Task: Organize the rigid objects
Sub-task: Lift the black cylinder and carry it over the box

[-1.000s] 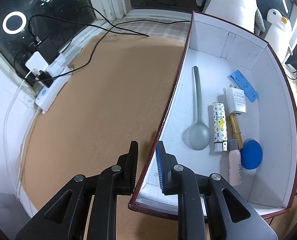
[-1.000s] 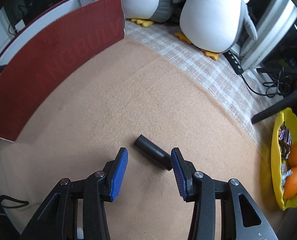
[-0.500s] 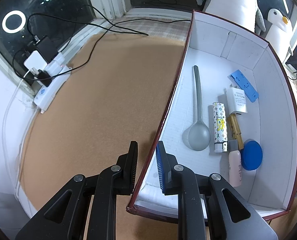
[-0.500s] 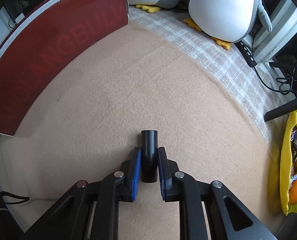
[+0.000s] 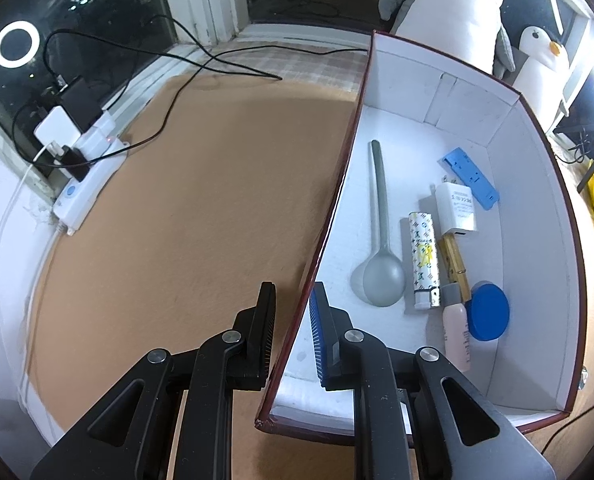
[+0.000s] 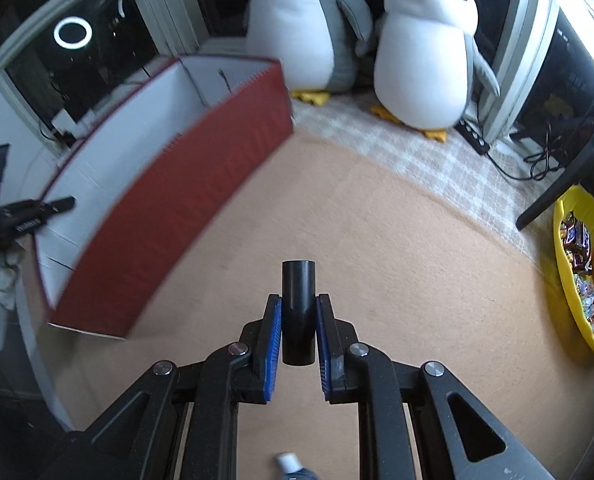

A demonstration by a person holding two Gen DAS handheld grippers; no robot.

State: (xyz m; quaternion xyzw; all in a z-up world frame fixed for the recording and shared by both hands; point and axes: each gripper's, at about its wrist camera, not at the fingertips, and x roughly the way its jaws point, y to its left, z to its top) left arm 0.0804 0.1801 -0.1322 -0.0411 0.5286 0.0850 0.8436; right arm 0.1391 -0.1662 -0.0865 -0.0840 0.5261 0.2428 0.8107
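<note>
A dark-red box with a white inside (image 5: 537,208) stands on the tan mat. My left gripper (image 5: 293,292) is shut on its near left wall (image 5: 337,200), one finger outside and one inside, and the jaws are closing tighter. Inside lie a grey spoon (image 5: 383,248), a patterned tube (image 5: 423,252), a white charger (image 5: 457,206), a blue plastic piece (image 5: 471,178), a wooden clip (image 5: 453,260), a pink bottle (image 5: 455,332) and a blue lid (image 5: 489,316). My right gripper (image 6: 299,304) is shut on a black cylinder (image 6: 299,280), lifted above the mat to the right of the box (image 6: 201,184).
A white power strip (image 5: 89,176) with plugs and black cables lies at the mat's left edge by the window. Two plush penguins (image 6: 425,52) stand behind the box. A yellow bowl (image 6: 577,280) with oranges and sweets sits at the right. A small bottle (image 6: 289,464) lies below my right gripper.
My right gripper closed on the black cylinder lying on the mat, then lifted it and tilted toward the box. My left gripper has stayed clamped on the box wall.
</note>
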